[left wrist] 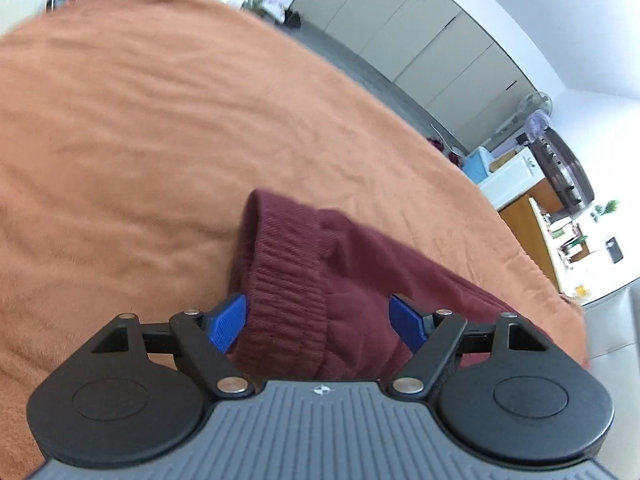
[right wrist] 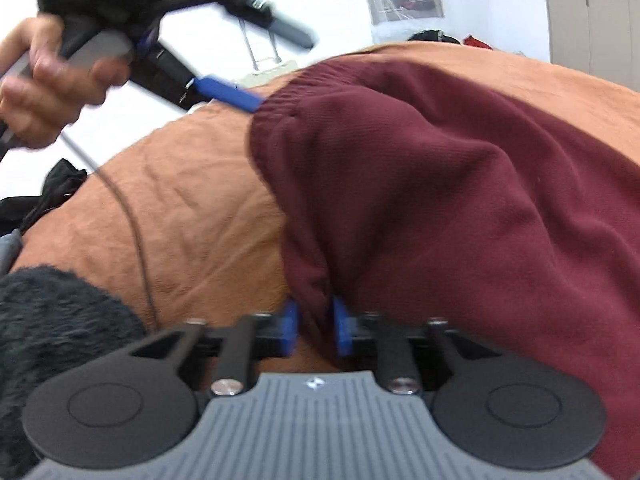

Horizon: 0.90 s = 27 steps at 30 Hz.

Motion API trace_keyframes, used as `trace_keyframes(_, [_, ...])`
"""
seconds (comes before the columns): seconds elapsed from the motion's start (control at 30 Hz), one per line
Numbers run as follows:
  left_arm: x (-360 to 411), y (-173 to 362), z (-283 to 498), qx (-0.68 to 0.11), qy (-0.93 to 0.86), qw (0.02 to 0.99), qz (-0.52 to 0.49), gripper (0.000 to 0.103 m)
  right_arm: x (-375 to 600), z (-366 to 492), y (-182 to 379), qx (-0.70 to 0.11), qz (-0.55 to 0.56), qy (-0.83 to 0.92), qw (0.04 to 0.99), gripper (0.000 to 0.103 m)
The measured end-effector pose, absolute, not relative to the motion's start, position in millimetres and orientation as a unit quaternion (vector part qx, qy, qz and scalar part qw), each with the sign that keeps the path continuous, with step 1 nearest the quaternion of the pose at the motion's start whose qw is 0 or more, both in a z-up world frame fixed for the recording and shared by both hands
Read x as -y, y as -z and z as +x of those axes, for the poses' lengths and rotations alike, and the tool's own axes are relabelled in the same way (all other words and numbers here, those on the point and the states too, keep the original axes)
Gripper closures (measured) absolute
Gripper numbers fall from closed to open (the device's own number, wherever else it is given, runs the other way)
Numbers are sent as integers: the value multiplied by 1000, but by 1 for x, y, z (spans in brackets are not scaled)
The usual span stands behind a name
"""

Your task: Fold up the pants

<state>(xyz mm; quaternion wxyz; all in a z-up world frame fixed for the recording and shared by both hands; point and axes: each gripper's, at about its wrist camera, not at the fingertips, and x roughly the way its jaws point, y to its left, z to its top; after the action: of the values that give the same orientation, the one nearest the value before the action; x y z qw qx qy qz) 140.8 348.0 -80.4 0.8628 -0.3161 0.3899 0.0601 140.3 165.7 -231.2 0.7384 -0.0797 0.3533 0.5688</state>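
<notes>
Right now the dark red pants (right wrist: 440, 184) lie bunched up on the orange blanket (left wrist: 160, 120) that covers the bed. They are not flat, and no neat fold shows yet.

The left gripper (left wrist: 318, 322) has its jaws spread wide. The ribbed waistband (left wrist: 288, 280) sits between the two blue pads (left wrist: 228, 322), but the pads do not squeeze it. So the left side is let go.

The right gripper (right wrist: 314, 330) has its jaws partly apart, with a thin pinch of red cloth running down between them. The picture is blurry there, and I think the pads are not pressing the cloth. It looks loose.

What could go wrong? If the right jaws pull away like this, the cloth may slip out and flop back into a heap. If the left jaws close where they are, they could grab too thick a lump of waistband and drag the whole pants crooked. The blanket is soft too, so a low grab might catch it along with the pants. The thin cable (right wrist: 132, 216) lying across the blanket could also snag.
</notes>
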Motion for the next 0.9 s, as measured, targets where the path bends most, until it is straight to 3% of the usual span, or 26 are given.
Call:
trace_keyframes(0.03, [-341, 74, 142, -383, -61, 871, -302, 13, -161, 137, 223, -344, -84, -575, 738, 56])
trace_keyframes(0.2, [-313, 46, 137, -349, -79, 902, -240, 14, -112, 136, 166, -274, -60, -570, 773, 56])
trace_keyframes(0.3, [-292, 33, 142, -333, -54, 919, -206, 9, -79, 150, 140, -254, -37, -525, 811, 55])
trace_keyframes(0.4, [-273, 54, 180, -366, 23, 909, -197, 8, -72, 183, 136, -255, -39, -445, 858, 55])
trace_keyframes(0.43, [-268, 68, 191, -386, 30, 899, -206, 14, -77, 199, 142, -269, -43, -424, 864, 68])
trace_keyframes(0.5, [-264, 99, 205, -420, 65, 875, -233, 15, -90, 231, 160, -317, -24, -410, 855, 86])
trace_keyframes(0.53, [-265, 114, 209, -435, 81, 863, -245, 16, -97, 244, 169, -342, -12, -414, 843, 92])
trace_keyframes(0.6, [-271, 149, 212, -472, 98, 829, -283, 22, -106, 260, 187, -363, -8, -411, 836, 93])
trace_keyframes(0.63, [-276, 163, 212, -483, 102, 821, -287, 37, -115, 266, 196, -365, -26, -398, 841, 93])
trace_keyframes(0.67, [-283, 175, 211, -490, 100, 816, -292, 67, -123, 273, 205, -372, -49, -383, 844, 94])
trace_keyframes(0.7, [-295, 186, 208, -494, 89, 807, -312, 84, -129, 280, 215, -377, -65, -376, 844, 102])
trace_keyframes(0.73, [-310, 196, 203, -495, 80, 790, -352, 97, -132, 289, 222, -379, -66, -370, 846, 103])
trace_keyframes(0.8, [-337, 214, 193, -482, 105, 752, -437, 97, -131, 307, 228, -389, -41, -352, 850, 103])
trace_keyframes(0.9, [-336, 204, 184, -480, 115, 773, -399, 97, -129, 329, 230, -399, 3, -327, 857, 103])
